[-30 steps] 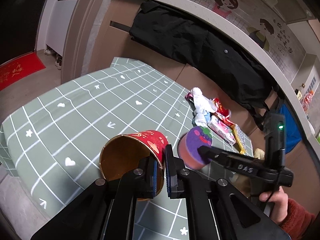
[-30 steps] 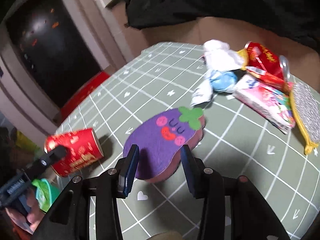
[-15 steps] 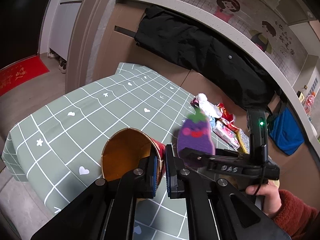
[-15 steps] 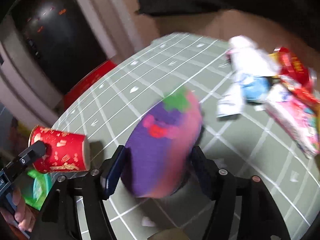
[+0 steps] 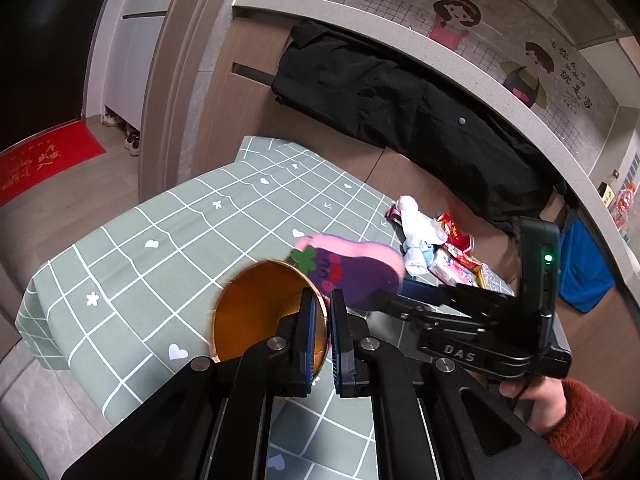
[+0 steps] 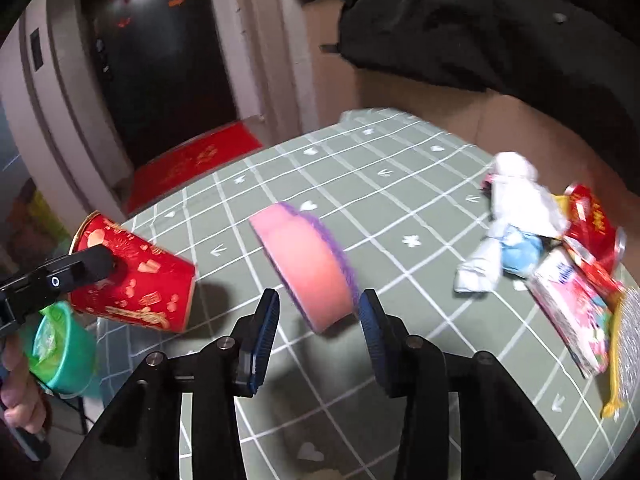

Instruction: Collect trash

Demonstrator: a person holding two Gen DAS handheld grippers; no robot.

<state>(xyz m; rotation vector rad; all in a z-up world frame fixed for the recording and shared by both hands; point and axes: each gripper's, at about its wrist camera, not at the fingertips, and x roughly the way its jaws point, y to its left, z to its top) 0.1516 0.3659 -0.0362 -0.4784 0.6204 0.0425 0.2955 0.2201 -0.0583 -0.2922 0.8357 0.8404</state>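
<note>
My left gripper [image 5: 323,312] is shut on the rim of a red paper cup [image 5: 260,312], held tilted above the green checked table [image 5: 192,232]; the cup also shows at the left of the right wrist view [image 6: 132,276]. My right gripper [image 6: 318,316] holds a purple and pink eggplant sponge [image 6: 308,268] between its fingers, turned on edge. In the left wrist view the sponge [image 5: 352,272] sits right at the cup's open mouth.
A heap of trash lies at the table's far right: white crumpled tissue [image 6: 512,216], red wrappers [image 6: 592,220], a pink packet [image 6: 576,312] and a yellow-edged scourer [image 6: 624,344]. A green bin [image 6: 60,352] stands below the cup. A black coat [image 5: 400,100] hangs behind.
My right gripper lifted the sponge off the table, turned it on edge and carried it left to the cup's mouth. The left gripper raised the cup slightly.
</note>
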